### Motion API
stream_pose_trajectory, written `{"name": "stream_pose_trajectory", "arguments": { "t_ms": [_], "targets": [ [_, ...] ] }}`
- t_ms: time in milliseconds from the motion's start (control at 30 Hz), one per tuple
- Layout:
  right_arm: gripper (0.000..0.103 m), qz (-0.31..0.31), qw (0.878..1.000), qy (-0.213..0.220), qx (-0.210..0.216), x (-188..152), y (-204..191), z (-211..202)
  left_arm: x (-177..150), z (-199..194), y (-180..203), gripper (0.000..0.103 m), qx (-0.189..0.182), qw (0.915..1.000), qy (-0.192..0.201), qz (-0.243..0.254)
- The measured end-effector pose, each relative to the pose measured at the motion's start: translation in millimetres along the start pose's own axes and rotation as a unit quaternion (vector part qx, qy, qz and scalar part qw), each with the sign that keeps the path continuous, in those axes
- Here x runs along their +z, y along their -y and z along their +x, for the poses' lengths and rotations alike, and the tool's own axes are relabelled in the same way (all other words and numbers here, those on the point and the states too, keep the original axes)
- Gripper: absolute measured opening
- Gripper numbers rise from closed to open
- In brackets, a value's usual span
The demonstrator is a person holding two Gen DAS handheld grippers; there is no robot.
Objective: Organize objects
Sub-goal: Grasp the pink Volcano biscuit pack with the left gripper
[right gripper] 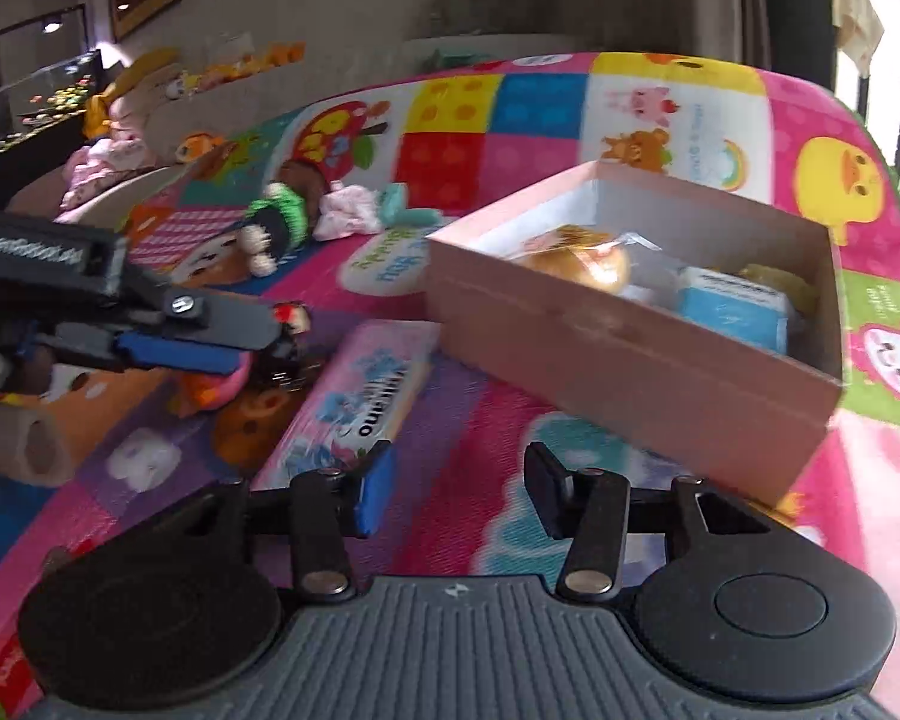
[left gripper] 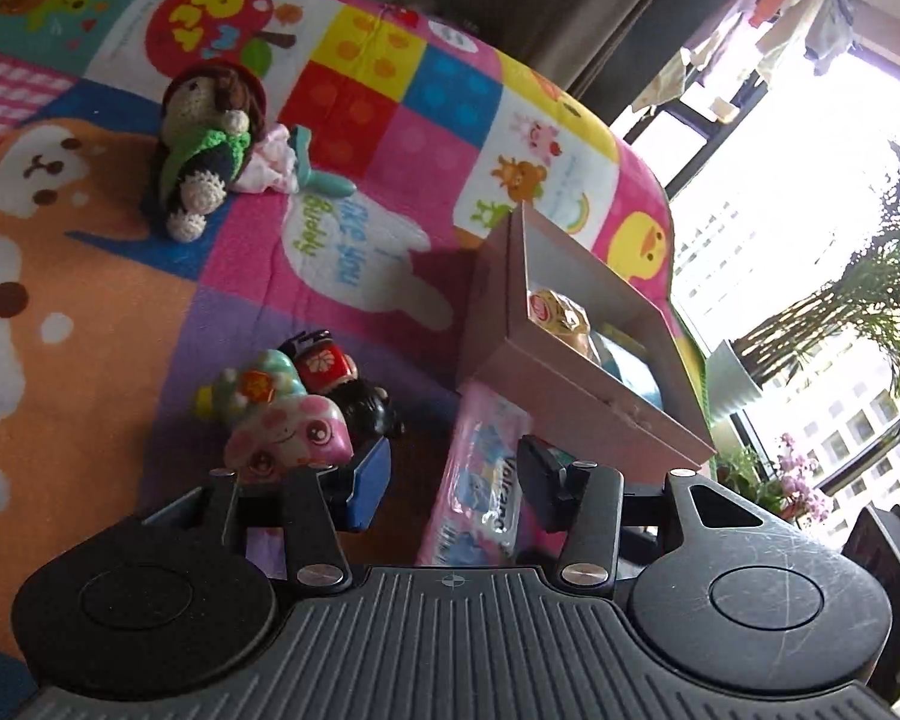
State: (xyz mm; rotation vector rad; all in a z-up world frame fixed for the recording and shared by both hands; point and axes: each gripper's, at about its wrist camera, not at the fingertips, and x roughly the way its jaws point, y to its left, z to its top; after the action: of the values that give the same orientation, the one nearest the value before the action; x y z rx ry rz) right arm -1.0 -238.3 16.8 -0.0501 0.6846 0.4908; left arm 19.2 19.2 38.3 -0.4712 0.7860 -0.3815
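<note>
Both hand-held grippers, left (left gripper: 450, 477) and right (right gripper: 459, 483), gape near pink box (right gripper: 600, 336) holding gold ball (right gripper: 594, 261).

Our right gripper (right gripper: 456, 492) hovers wide open over the blanket (right gripper: 510, 360).
Pink box (right gripper: 624, 348) ahead; wafer pack (right gripper: 360, 396) left.

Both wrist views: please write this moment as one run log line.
left claw: open, empty | right claw: open, empty | pink box: holds items | pink packet: on blanket, outside box
</note>
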Motion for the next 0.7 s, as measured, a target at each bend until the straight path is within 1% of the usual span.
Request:
{"name": "stream_pose_trajectory", "arguments": {
  "t_ms": [33,67,100,167,200,233,267,333,367,400,433,467,500,533,600,633,667,700],
  "targets": [
    [0.049,-0.003,0.999,-0.005,0.031,-4,-9,-1,0,-1,0,0.052,0.004,0.9999,-0.002,0.011],
    [0.049,-0.008,0.999,-0.008,0.053,-7,-16,-3,0,-2,2,0.052,0.009,0.9996,-0.006,0.028],
    [0.049,-0.016,0.998,-0.008,0.064,-12,-24,-6,-2,-2,6,0.052,0.011,0.9986,-0.009,0.05],
    [0.058,-0.03,0.998,-0.002,0.059,-19,-32,-14,-7,-1,21,0.052,0.012,0.9932,-0.014,0.115],
    [0.067,-0.03,0.998,0.003,0.05,-22,-31,-19,-10,1,31,0.052,0.013,0.9871,-0.014,0.159],
    [0.077,-0.024,0.999,0.009,0.038,-24,-28,-25,-14,3,43,0.052,0.015,0.9774,-0.015,0.21],
    [0.079,-0.017,0.999,0.013,0.025,-27,-23,-31,-18,6,54,0.052,0.019,0.9637,-0.016,0.266],
    [0.085,-0.003,1.0,0.014,0.0,-31,-10,-42,-26,13,72,0.052,0.031,0.9306,-0.027,0.364],
    [0.086,0.004,1.0,0.011,-0.01,-35,-4,-47,-30,16,78,0.052,0.032,0.9141,-0.036,0.403],
    [0.089,0.012,1.0,0.009,-0.019,-38,3,-52,-32,19,82,0.052,0.032,0.8998,-0.046,0.433],
    [0.089,0.017,1.0,0.007,-0.025,-41,7,-55,-34,21,84,0.053,0.033,0.885,-0.059,0.461],
    [0.089,0.023,0.999,0.004,-0.03,-44,11,-58,-35,24,85,0.053,0.035,0.8734,-0.07,0.481],
    [0.089,0.032,0.999,0.0,-0.032,-46,16,-59,-36,27,84,0.053,0.04,0.8646,-0.079,0.495],
    [0.089,0.041,0.999,-0.001,-0.032,-48,19,-59,-35,31,83,0.054,0.046,0.8581,-0.085,0.504],
    [0.09,0.05,0.998,0.0,-0.031,-48,22,-58,-29,35,80,0.054,0.043,0.8539,-0.086,0.512],
    [0.09,0.052,0.998,0.0,-0.03,-48,22,-58,-25,40,79,0.053,0.048,0.8514,-0.089,0.515],
    [0.09,0.052,0.998,0.0,-0.027,-47,22,-57,-22,44,80,0.052,0.05,0.8473,-0.095,0.52],
    [0.09,0.052,0.998,-0.004,-0.024,-48,22,-56,-19,47,81,0.052,0.042,0.8441,-0.101,0.525]
  ]
}}
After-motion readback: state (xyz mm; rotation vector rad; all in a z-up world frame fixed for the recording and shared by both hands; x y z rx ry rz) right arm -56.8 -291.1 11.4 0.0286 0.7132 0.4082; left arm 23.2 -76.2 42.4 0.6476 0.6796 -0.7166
